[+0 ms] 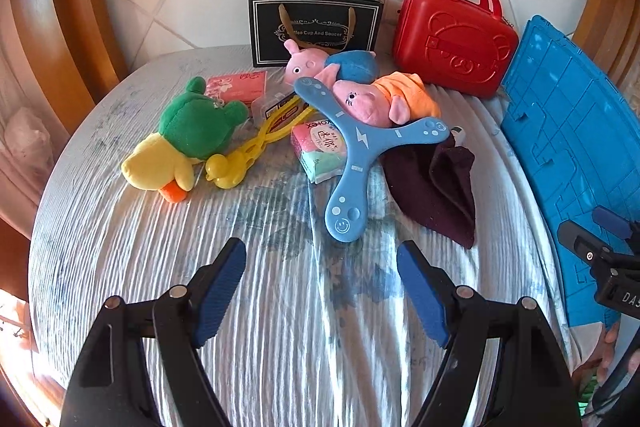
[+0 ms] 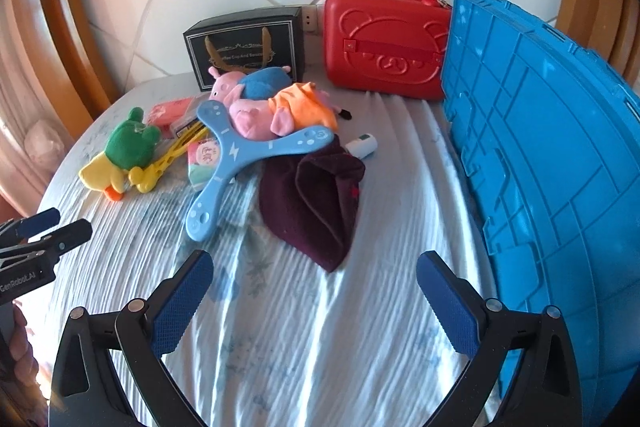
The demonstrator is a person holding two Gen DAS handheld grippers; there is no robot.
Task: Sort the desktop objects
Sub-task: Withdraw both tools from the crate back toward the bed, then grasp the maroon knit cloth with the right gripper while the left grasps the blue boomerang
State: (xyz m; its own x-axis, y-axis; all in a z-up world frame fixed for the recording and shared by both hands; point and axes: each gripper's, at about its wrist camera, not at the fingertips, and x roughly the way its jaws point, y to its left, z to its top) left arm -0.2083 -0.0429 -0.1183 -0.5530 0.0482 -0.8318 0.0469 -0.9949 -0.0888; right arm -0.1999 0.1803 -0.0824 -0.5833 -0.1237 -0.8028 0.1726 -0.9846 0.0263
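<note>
A heap of objects lies mid-table: a blue three-armed boomerang, two pink pig plushes, a green and yellow duck plush, yellow duck tongs, tissue packs, and a dark maroon cloth. My left gripper hovers open over bare tablecloth in front of the boomerang. My right gripper is open too, just in front of the maroon cloth. Neither holds anything.
A red case and a black gift box stand at the back by the tiled wall. A blue plastic crate stands on the right. A small white item lies behind the cloth. Wooden chair backs ring the table.
</note>
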